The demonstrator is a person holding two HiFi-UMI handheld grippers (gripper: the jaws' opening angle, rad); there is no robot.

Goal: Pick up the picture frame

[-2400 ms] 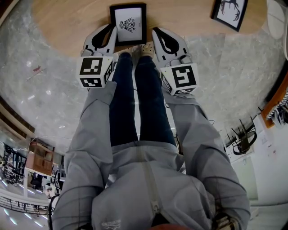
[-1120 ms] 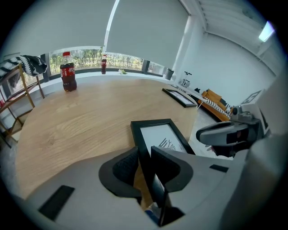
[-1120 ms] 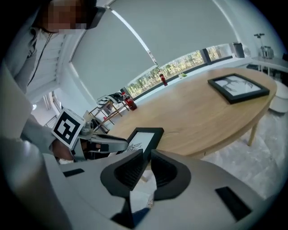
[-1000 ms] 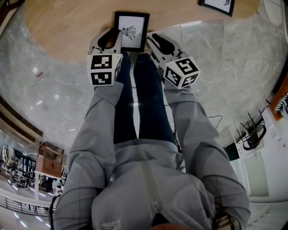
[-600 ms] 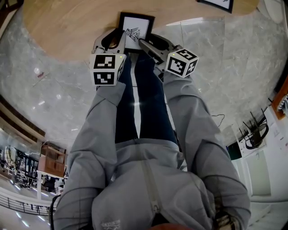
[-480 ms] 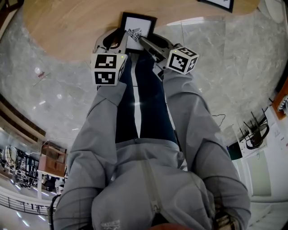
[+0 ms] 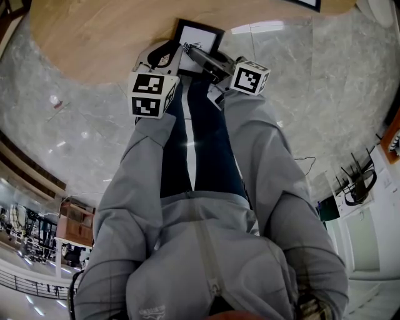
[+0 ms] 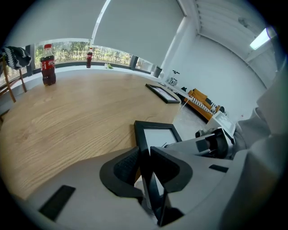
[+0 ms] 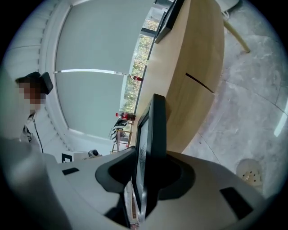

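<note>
Seen from above, the picture frame (image 7: 201, 36) lies at the near edge of a round wooden table (image 7: 87, 37). Its near end is hidden behind both grippers, so whether it has left the tabletop is hard to make out. The left gripper (image 7: 175, 53) clamps its left rim and the right gripper (image 7: 199, 57) its near right rim. Both pairs of jaws have just been closing onto it. A second frame (image 7: 305, 4) is cut off at the far edge. Since a second ago the picture frame has swung clockwise and the right gripper has rolled onto its side.
</note>
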